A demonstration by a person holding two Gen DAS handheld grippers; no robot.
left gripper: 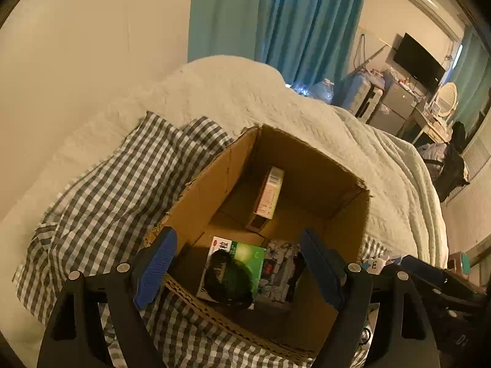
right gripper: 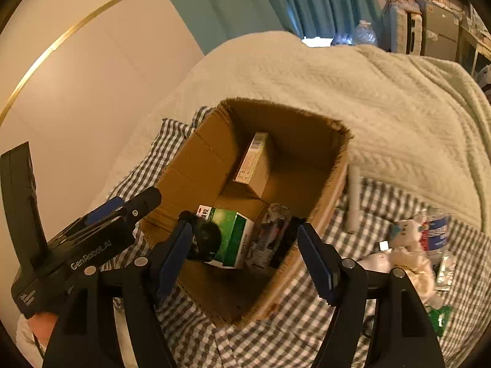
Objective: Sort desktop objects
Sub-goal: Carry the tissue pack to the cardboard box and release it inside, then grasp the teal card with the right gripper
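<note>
An open cardboard box point(left gripper: 211, 181) point(right gripper: 196, 156) stands on a checked cloth point(left gripper: 116, 184) on a bed. Inside it a tan carton point(left gripper: 269, 196) point(right gripper: 253, 159) stands on edge, and a green carton point(left gripper: 250, 256) point(right gripper: 234, 233) lies beside a grey printed packet point(left gripper: 279, 273) point(right gripper: 270, 233). A round black object point(left gripper: 228, 279) point(right gripper: 208, 240) rests on the green carton. My left gripper point(left gripper: 237, 233) point(right gripper: 132, 202) hangs open over the box's near rim, holding nothing. My right gripper point(right gripper: 244, 227) is open too, and its left finger point(right gripper: 176, 251) is close beside the black object.
Right of the box on the checked cloth point(right gripper: 383, 202) lie a white tube point(right gripper: 353, 199), a pale soft toy point(right gripper: 405, 251), a crushed blue-labelled bottle point(right gripper: 435, 233) and a green item point(right gripper: 442, 319). A white blanket point(right gripper: 368, 101) covers the bed behind. A wall point(left gripper: 76, 46) runs along the left.
</note>
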